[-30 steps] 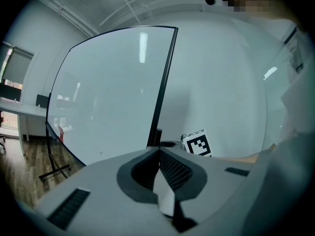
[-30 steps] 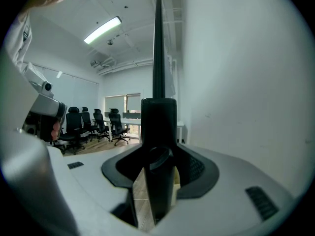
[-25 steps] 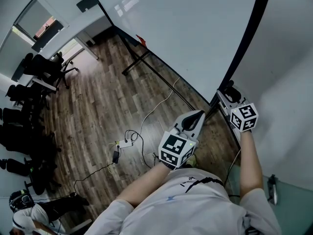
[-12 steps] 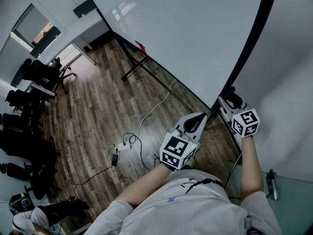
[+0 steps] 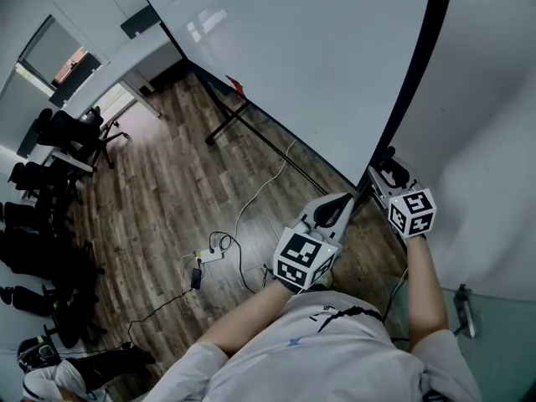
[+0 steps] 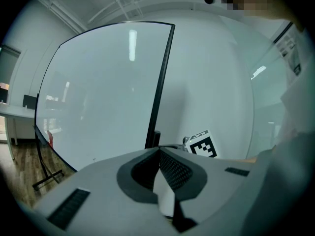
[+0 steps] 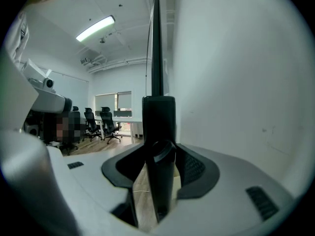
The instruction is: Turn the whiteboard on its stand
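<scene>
Wooden floor (image 5: 159, 182) bears the whiteboard (image 5: 318, 57), loose cables (image 5: 226, 239) and black office chairs (image 5: 71, 128).

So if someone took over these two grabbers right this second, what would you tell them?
The right gripper is shut on the whiteboard's black side frame, low down.
The left gripper is shut and empty, pointing toward that frame.
The whiteboard stands upright on its stand on the wood floor.
Done: grip taken.
Left: swing the board round; how far it has turned, I cannot tell.
</scene>
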Demonstrator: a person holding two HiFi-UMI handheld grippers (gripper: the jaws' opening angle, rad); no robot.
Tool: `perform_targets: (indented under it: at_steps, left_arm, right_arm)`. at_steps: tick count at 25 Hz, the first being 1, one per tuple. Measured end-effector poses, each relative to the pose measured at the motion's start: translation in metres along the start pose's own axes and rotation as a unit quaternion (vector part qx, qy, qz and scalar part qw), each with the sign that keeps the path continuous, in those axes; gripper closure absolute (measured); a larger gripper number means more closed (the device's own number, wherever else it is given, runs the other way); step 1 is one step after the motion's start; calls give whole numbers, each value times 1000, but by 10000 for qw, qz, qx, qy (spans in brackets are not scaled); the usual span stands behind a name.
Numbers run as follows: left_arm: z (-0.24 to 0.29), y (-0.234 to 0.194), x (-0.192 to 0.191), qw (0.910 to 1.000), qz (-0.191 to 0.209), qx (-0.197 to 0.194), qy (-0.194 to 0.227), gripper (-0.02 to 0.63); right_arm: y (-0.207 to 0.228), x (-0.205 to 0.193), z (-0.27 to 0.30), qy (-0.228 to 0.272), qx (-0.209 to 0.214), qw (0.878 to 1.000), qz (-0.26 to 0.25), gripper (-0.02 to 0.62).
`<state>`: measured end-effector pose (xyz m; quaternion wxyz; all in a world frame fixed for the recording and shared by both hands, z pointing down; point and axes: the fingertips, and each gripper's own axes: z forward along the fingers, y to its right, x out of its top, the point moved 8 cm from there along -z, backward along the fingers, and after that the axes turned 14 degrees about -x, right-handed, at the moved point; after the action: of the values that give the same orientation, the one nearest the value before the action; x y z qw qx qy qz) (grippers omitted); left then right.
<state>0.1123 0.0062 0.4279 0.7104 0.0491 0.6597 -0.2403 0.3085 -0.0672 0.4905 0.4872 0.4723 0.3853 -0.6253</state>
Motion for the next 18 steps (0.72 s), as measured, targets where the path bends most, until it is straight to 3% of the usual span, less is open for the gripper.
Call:
perform_targets:
  at_steps: [7,14,18]
  left_arm:
    - [6,2,2,10000,-25,-62,-17,594]
    - [11,4,-1,10000,-41,-63,-8,594]
    - [11,4,2,10000,-59,-66,-10,594]
  right_arm:
    - [-5,-3,-22,-271,-273,9992,60,397]
    - [-12,0,-45,-419,-244,9980,395,402]
    - [-20,14,-60,-303,-162,9981,520,474]
